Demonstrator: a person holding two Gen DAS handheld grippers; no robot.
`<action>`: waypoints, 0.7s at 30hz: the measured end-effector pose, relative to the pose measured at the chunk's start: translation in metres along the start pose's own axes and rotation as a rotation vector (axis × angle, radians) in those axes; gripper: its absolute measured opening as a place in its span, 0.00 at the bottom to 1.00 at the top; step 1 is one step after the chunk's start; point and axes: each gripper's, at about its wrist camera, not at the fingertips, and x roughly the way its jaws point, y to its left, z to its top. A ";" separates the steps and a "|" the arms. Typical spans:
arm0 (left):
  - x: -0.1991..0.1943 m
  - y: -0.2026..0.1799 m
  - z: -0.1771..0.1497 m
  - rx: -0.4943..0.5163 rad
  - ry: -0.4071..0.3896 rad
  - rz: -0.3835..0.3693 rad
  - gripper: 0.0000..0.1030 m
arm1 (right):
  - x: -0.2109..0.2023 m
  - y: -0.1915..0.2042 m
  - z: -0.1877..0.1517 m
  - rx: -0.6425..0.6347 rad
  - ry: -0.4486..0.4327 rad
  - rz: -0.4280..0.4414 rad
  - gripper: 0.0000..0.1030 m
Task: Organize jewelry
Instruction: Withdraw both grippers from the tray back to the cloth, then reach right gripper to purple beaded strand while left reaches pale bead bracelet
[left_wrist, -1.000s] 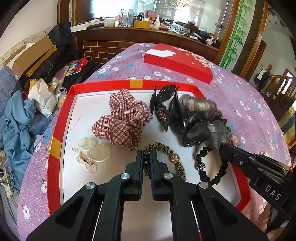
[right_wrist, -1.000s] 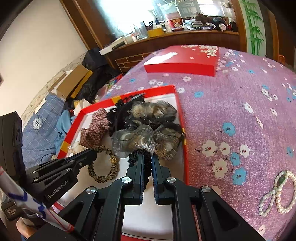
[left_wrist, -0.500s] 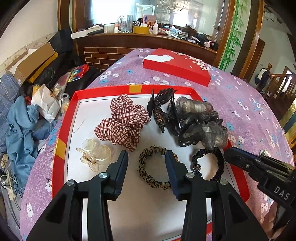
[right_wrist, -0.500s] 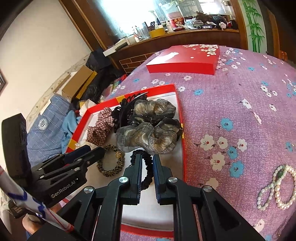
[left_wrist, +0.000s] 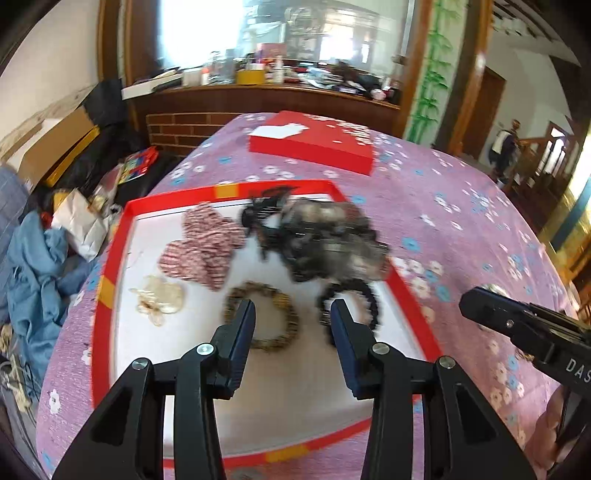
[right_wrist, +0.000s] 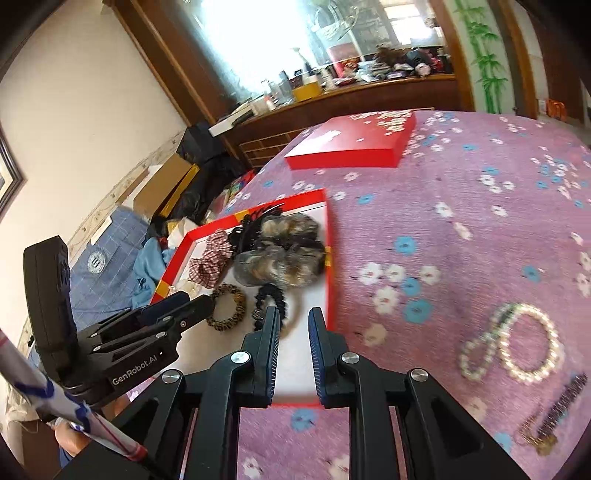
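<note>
A red-rimmed white tray lies on the purple flowered tablecloth. In it lie a plaid scrunchie, a grey-brown scrunchie pile, a clear claw clip, a leopard hair tie and a black hair tie. My left gripper is open and empty above the tray, over the two hair ties. My right gripper is open and empty above the tray's near right corner, just beyond the black hair tie. A pearl necklace and a dark bracelet lie on the cloth to the right.
A red box lid lies at the table's far side. A cluttered wooden counter stands behind it. Bags, cardboard boxes and blue cloth lie on the floor to the left of the table.
Both grippers have let go of their hair ties and opened. The leopard and black ties now lie in the tray. Both grippers have pulled back and up, the right one swinging rightward.
</note>
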 end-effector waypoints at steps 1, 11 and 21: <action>-0.001 -0.007 -0.001 0.013 0.000 -0.006 0.40 | -0.004 -0.003 -0.002 0.002 -0.002 -0.003 0.17; -0.003 -0.083 -0.009 0.147 0.022 -0.080 0.41 | -0.078 -0.072 -0.017 0.116 -0.072 -0.116 0.25; 0.019 -0.148 -0.009 0.230 0.106 -0.163 0.41 | -0.133 -0.140 -0.031 0.260 -0.124 -0.099 0.24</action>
